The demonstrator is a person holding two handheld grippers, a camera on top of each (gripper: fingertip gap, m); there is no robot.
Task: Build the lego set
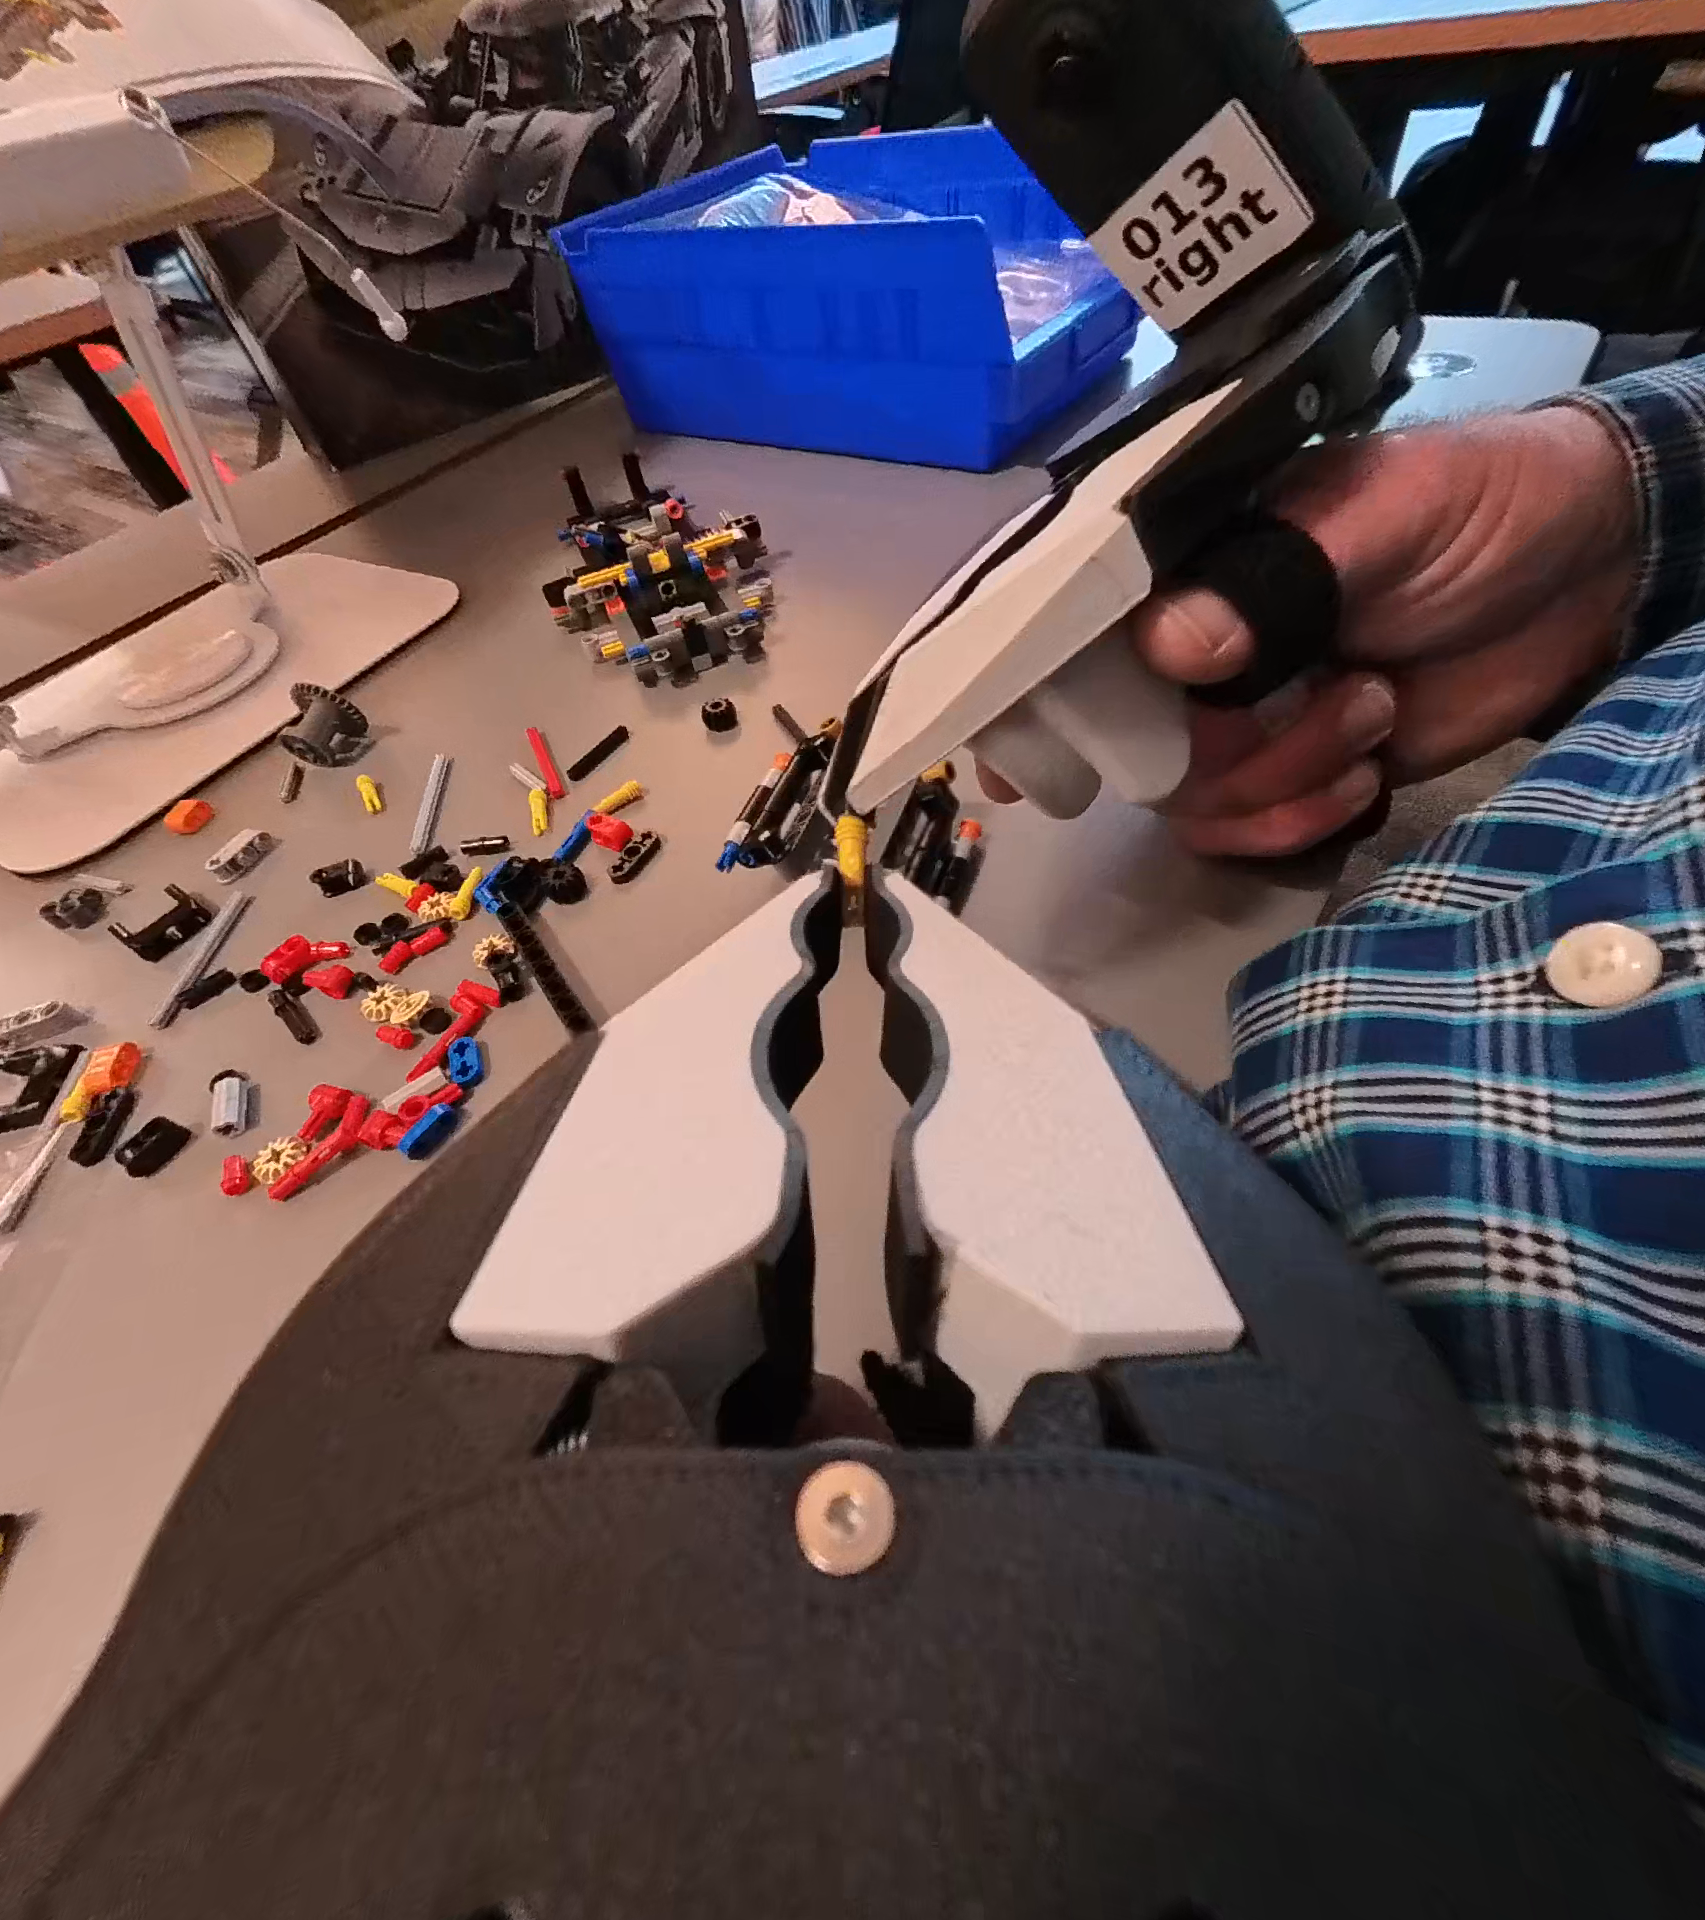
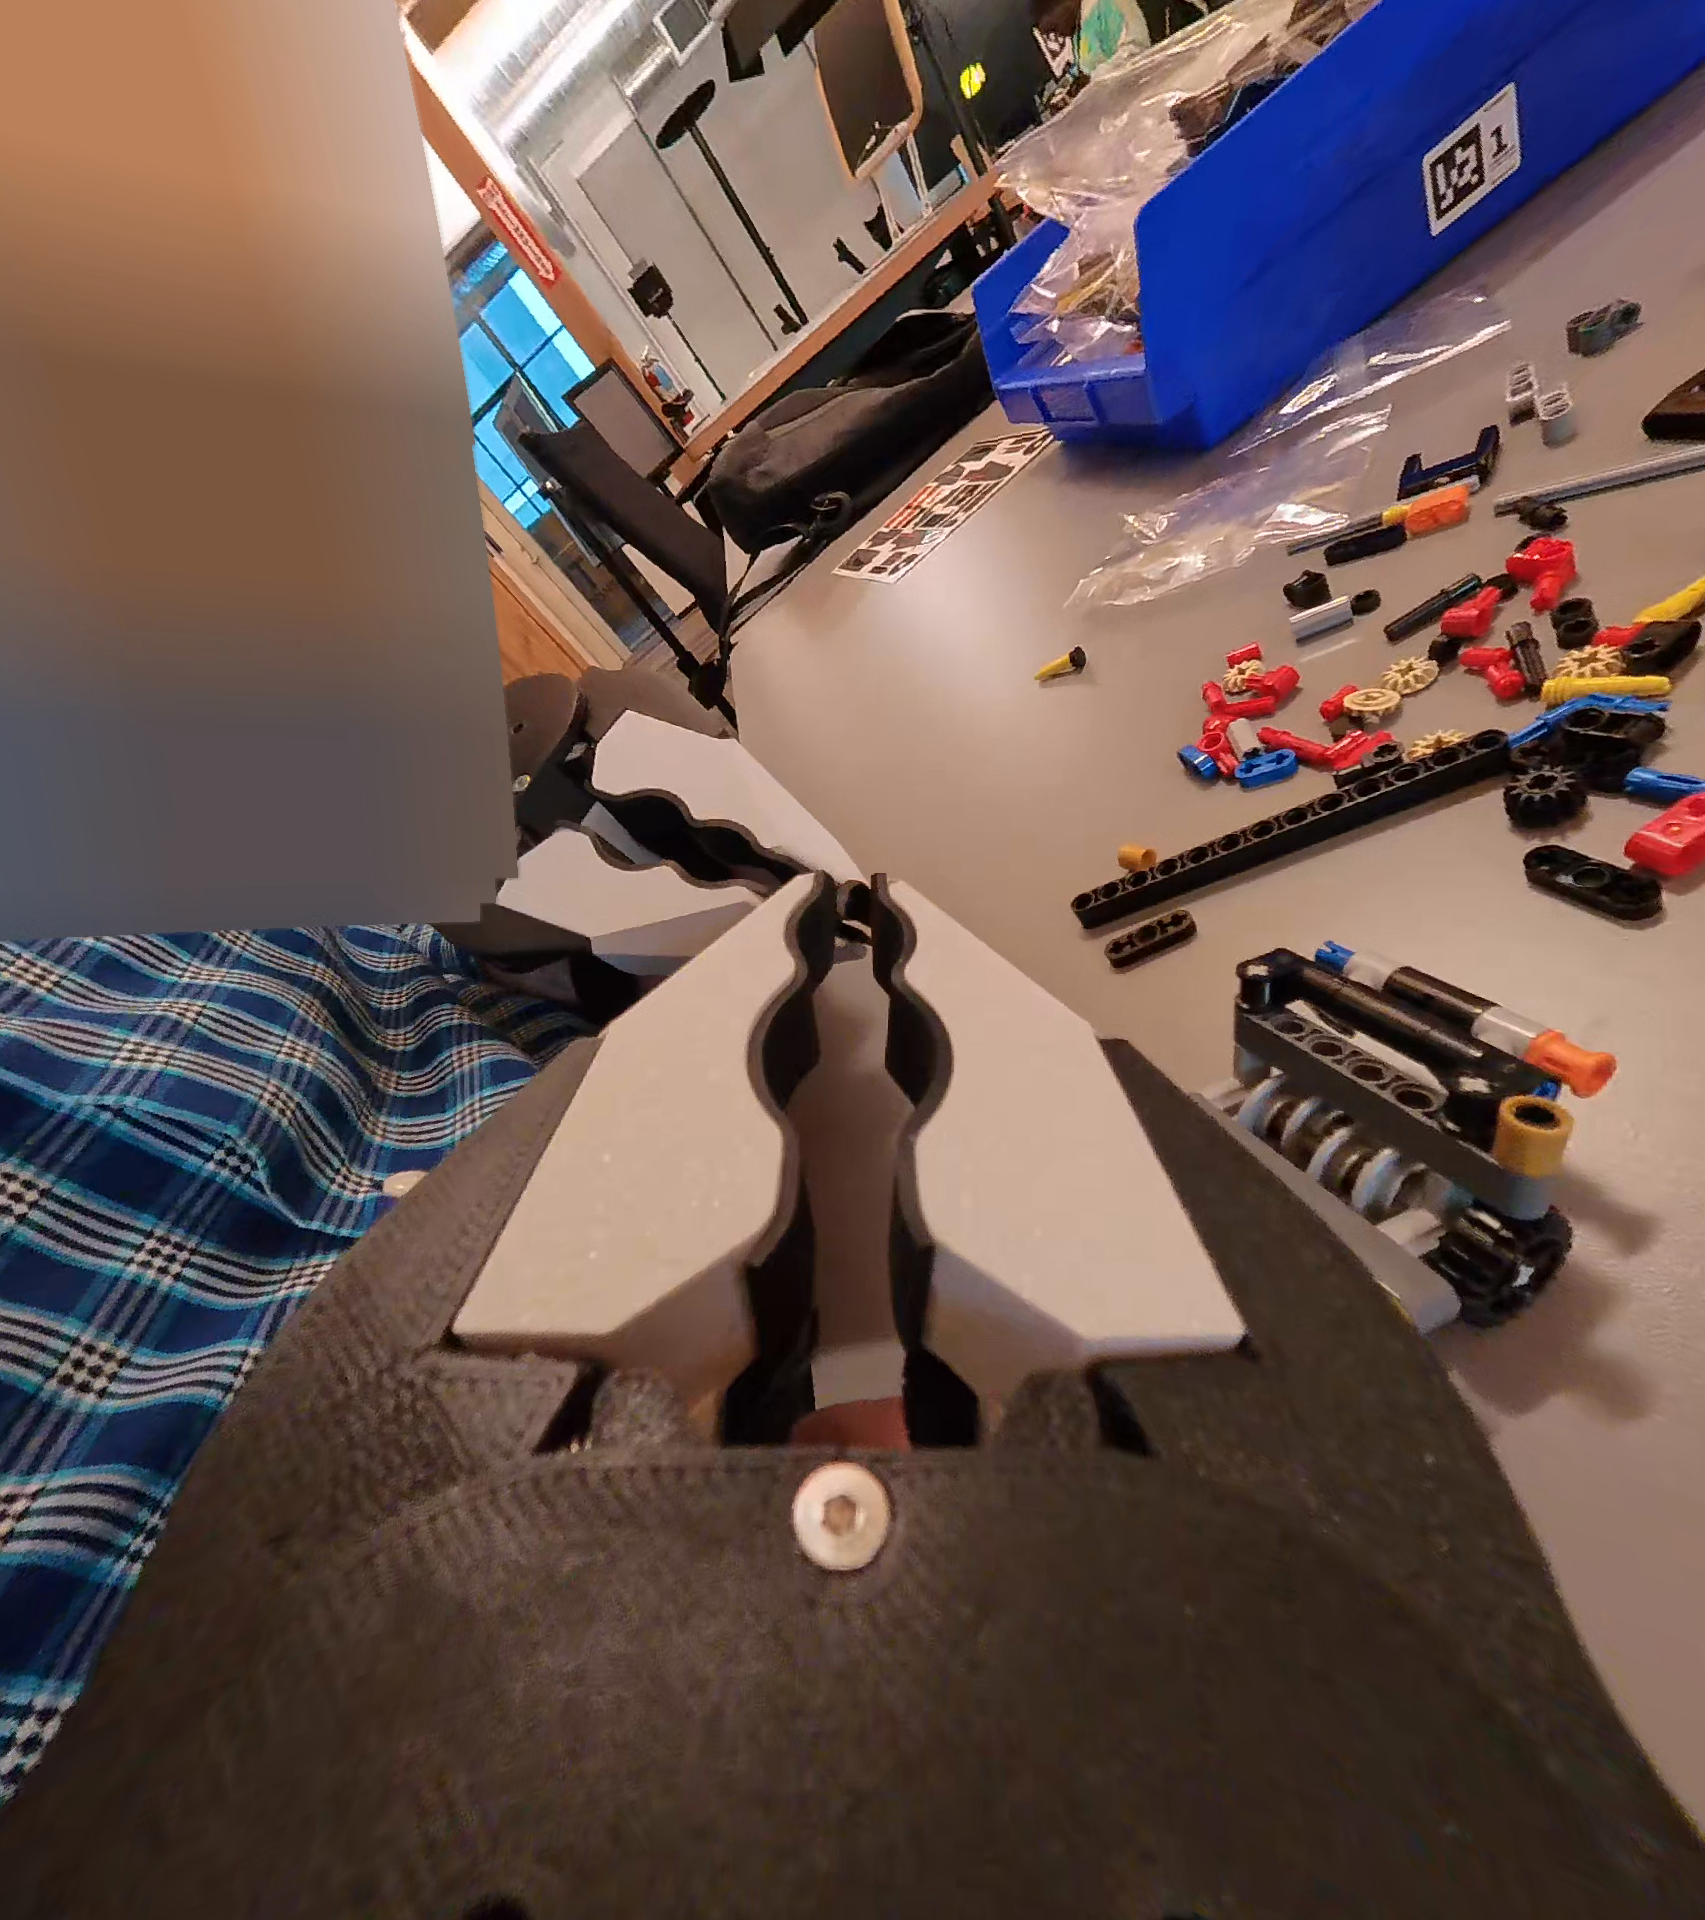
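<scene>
Lab/workshop: long wood-edged grey tables [image 2: 889, 239], black light stands [image 2: 723, 177], tagged blue plastic parts bin [image 2: 1347, 239] ahead of tool.

loose pieces [image 1: 391, 966] on table [image 1: 931, 520], bin [image 1: 827, 312] behind

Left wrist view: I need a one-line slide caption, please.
Both grippers' jaws meet on a small yellow pin above a gray table strewn with loose Lego parts.
</scene>
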